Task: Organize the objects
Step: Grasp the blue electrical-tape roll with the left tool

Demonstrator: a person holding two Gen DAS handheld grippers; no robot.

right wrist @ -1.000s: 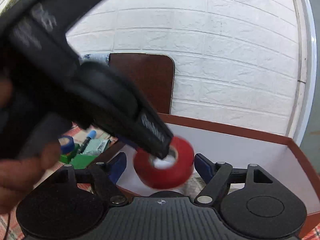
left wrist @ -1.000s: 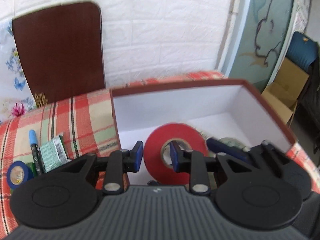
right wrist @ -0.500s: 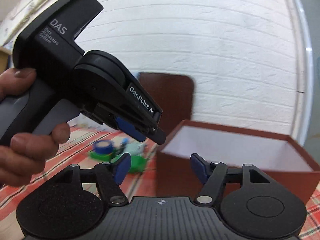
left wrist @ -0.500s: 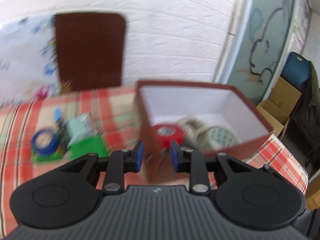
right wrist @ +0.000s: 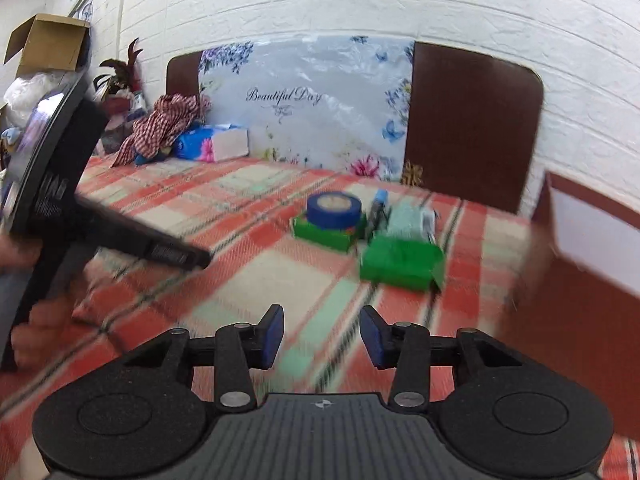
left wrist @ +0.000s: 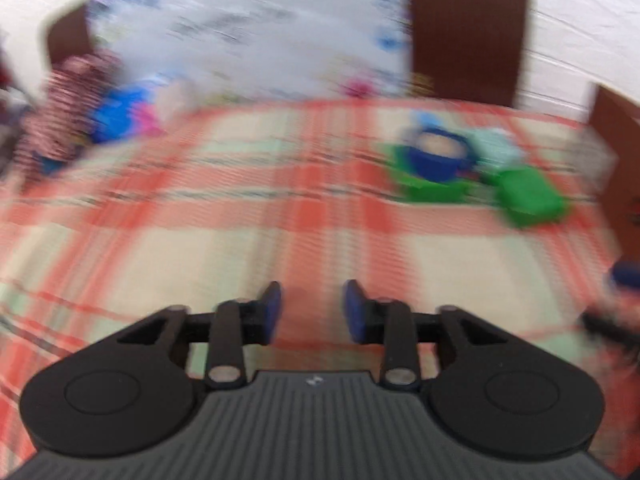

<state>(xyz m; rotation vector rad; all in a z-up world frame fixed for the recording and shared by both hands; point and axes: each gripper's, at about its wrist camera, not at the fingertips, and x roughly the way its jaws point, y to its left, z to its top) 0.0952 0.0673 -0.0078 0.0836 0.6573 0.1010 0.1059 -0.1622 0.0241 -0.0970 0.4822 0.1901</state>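
A blue tape roll point(right wrist: 334, 210) sits on a flat green box point(right wrist: 324, 234) on the plaid tablecloth point(right wrist: 248, 264). A second green box point(right wrist: 400, 260), a teal packet point(right wrist: 408, 220) and a blue-capped marker point(right wrist: 378, 204) lie beside it. To their right stands the brown box point(right wrist: 592, 240) with a white inside. My right gripper point(right wrist: 322, 332) hovers short of them, its jaws closing on nothing. In the blurred left wrist view my left gripper point(left wrist: 312, 308) is opening and empty over bare cloth, with the blue tape roll point(left wrist: 438, 154) ahead to the right.
The left gripper's black housing point(right wrist: 52, 184) and the hand point(right wrist: 36, 320) holding it fill the left of the right wrist view. A tissue pack point(right wrist: 212, 144) and a checked cloth point(right wrist: 160, 124) lie at the far left. A floral board point(right wrist: 312, 108) leans on the brick wall.
The left gripper let go of the red tape in the brown box, then swung left over the cloth, jaws parting. The right gripper also swung left, its jaws narrowing.
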